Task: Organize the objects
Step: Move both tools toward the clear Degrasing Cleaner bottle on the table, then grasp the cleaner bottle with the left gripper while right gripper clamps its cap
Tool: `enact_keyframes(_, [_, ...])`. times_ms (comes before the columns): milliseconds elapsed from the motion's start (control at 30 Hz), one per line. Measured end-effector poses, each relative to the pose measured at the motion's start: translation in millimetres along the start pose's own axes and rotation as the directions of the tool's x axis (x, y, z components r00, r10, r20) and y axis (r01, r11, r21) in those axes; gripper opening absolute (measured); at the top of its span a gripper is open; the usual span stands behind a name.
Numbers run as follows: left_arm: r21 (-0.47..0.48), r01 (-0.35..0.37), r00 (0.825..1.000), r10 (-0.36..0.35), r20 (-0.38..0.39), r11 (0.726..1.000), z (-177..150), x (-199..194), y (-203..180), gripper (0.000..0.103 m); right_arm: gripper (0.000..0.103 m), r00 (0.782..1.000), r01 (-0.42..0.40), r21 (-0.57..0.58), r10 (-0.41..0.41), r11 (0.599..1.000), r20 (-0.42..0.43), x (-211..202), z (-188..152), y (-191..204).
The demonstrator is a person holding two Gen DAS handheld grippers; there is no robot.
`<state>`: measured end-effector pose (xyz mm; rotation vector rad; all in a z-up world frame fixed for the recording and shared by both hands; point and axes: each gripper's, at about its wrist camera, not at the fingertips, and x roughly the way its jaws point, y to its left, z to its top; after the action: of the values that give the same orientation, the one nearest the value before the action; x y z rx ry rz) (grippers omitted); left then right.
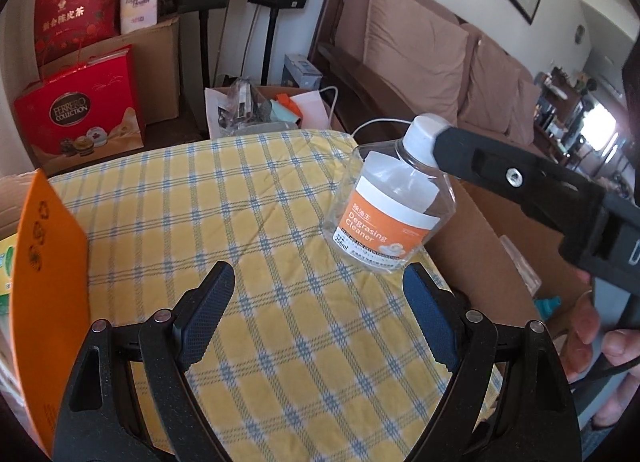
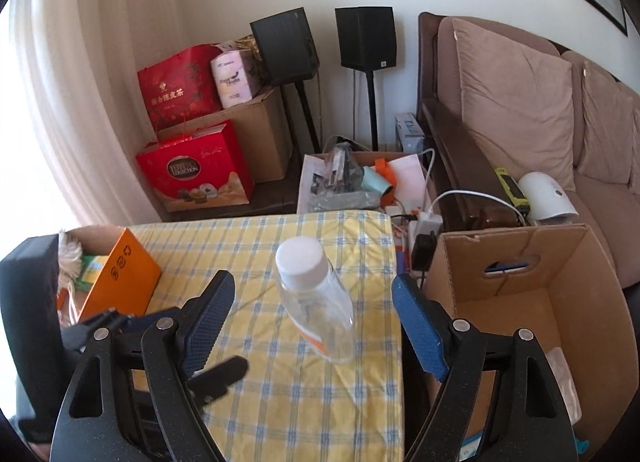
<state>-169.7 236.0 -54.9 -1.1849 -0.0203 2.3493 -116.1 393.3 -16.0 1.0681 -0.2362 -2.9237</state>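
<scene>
Two grippers | left gripper (image 1: pixel 318 302): jaws spread, empty, lower centre | right gripper (image 2: pixel 312 312): jaws wide apart around degreasing cleaner bottle (image 2: pixel 318 302), not clamped | bottle: mid-frame on checked tablecloth (image 2: pixel 224 238), tilted | cardboard box (image 2: pixel 560 282): right

One clear cleaner bottle (image 2: pixel 316 302) on the checked counter (image 2: pixel 280 402); two cardboard boxes, one orange (image 2: pixel 120 278), one brown (image 2: pixel 520 302); two black speakers (image 2: pixel 286 46); two red gift bags (image 2: pixel 196 174).
</scene>
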Motion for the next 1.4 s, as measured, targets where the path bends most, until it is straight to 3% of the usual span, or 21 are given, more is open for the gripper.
enact_keyframes(433, [0.009, 0.004, 1.000, -0.004, -0.015, 1.000, 7.5, 22.6, -5.1, 0.084, 0.047, 0.999, -0.038, -0.012, 0.038, 0.999, -0.021, 25.9, 6.3, 1.3])
enact_keyframes(500, [0.014, 0.011, 1.000, -0.011, -0.013, 1.000, 8.4, 23.9, -6.5, 0.084, 0.037, 0.999, -0.045, -0.007, 0.045, 0.999, -0.021, 27.1, 6.7, 0.8])
enact_keyframes(867, [0.027, 0.099, 0.995, -0.100, 0.005, 0.995, 5.8, 29.8, -15.0, 0.084, 0.035, 0.999, -0.040, -0.001, 0.040, 0.999, -0.025, 25.8, 8.3, 0.1])
enact_keyframes(1100, [0.052, 0.147, 0.989, -0.148, 0.020, 0.988, 3.0, 27.9, -18.1, 0.084, 0.030, 0.994, -0.097, -0.032, 0.096, 0.995, -0.046, 17.8, 8.7, 8.0])
enact_keyframes(1400, [0.132, 0.200, 0.972, -0.214, 0.096, 0.971, -0.4, 18.5, -21.3, 0.099, 0.028, 0.984, -0.164, -0.085, 0.157, 0.983, -0.090, 14.7, 1.1, 22.5])
